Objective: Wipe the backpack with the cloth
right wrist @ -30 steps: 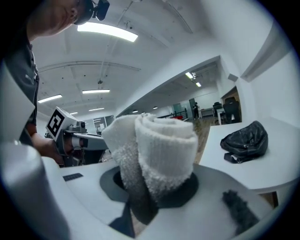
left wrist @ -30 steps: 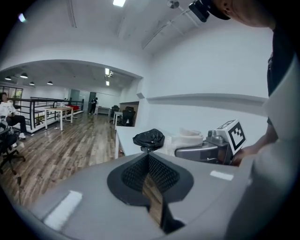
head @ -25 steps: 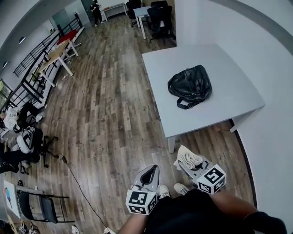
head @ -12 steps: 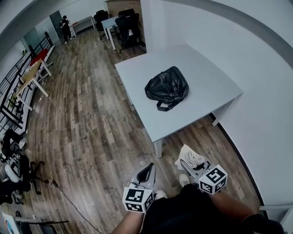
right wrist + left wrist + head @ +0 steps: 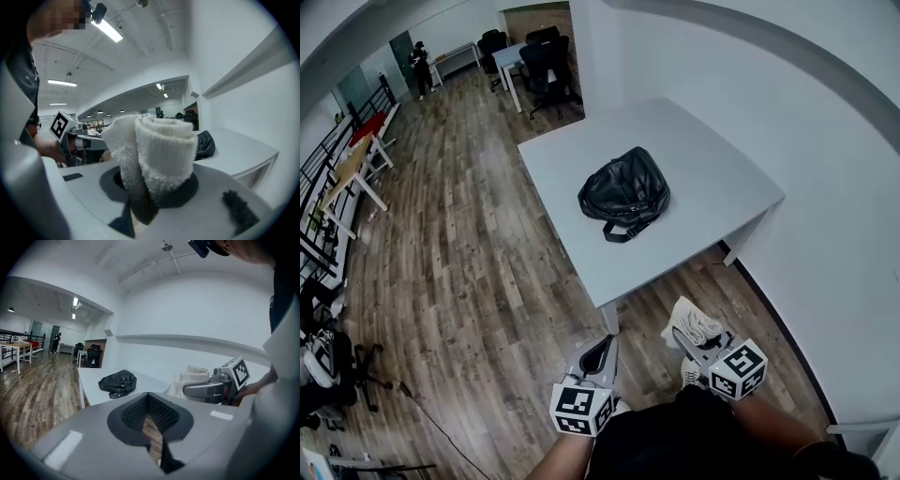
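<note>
- The left gripper (image 5: 602, 349) hangs low in front of the person's legs. It is short of the near corner of the table (image 5: 694, 159) and over the wood floor (image 5: 459, 262). Its jaws are pressed together at the tips, with nothing between them.
- The right gripper (image 5: 692, 337) is just beside it, also short of the table's near edge. Its jaws pinch a white cloth (image 5: 692, 321), which is rolled and stands up out of them.
- The table is white. Its right side and far end run along a white wall (image 5: 825, 216), and a leg (image 5: 608, 320) shows under its near corner.
- The black backpack (image 5: 623, 192) lies on its side about the middle of the table, well apart from both grippers. A loop of strap (image 5: 623, 230) points toward the table's near edge. Nothing touches the backpack.
- Beyond the table's far end, dark office chairs (image 5: 546, 61) stand at another white desk.
- Farther off to the left of the table's far end, a person (image 5: 420, 66) in dark clothes stands by a long desk against the back wall.
</note>
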The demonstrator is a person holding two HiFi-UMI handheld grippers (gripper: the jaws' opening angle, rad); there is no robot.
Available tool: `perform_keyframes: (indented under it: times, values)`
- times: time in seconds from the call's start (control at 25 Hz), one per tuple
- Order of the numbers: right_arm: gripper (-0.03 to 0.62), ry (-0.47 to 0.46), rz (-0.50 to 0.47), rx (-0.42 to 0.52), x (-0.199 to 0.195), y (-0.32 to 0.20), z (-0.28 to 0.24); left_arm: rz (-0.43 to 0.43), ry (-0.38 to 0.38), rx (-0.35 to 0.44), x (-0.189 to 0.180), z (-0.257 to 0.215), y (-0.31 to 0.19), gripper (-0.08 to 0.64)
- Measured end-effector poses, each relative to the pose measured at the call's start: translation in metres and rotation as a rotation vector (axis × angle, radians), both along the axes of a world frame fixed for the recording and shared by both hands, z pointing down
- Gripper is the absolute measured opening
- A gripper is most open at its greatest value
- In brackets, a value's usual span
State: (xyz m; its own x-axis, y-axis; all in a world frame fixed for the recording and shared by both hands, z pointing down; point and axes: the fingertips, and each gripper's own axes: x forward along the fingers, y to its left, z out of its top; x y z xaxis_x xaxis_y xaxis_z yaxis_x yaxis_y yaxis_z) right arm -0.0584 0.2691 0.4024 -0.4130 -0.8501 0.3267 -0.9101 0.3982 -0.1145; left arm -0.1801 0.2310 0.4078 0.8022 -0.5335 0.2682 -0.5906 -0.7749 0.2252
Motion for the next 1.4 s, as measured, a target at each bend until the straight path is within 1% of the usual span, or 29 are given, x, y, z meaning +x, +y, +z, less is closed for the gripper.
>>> perform_keyframes:
  times: [0.12, 0.36, 0.68, 0.96, 1.2, 1.32, 1.4]
  values:
    - [0.089, 0.006, -0.023, 0.001, 0.017, -0.009, 0.000, -0.019, 0.001, -0.008, 0.020, 0.001, -0.009, 0.006]
    - [0.089, 0.005, -0.060, 0.005, 0.063, -0.033, 0.001, -0.042, -0.007, -0.005, 0.071, -0.002, -0.027, 0.006]
    - [0.089, -0.013, -0.125, 0.010, 0.127, -0.058, 0.003, -0.120, -0.021, 0.007, 0.130, -0.005, -0.049, 0.006]
    - [0.089, -0.033, -0.177, 0.024, 0.187, -0.067, 0.005, -0.177, -0.041, 0.006, 0.190, -0.003, -0.054, 0.006]
    - [0.089, -0.055, -0.198, 0.025, 0.237, -0.062, 0.005, -0.213, -0.044, -0.005, 0.238, -0.008, -0.049, 0.006]
    - [0.089, -0.080, -0.191, 0.011, 0.254, -0.064, 0.007, -0.209, -0.067, -0.009, 0.254, -0.012, -0.046, 0.006]
    - [0.089, -0.098, -0.192, 0.003, 0.261, -0.069, 0.010, -0.213, -0.090, -0.021, 0.258, -0.009, -0.047, 0.006]
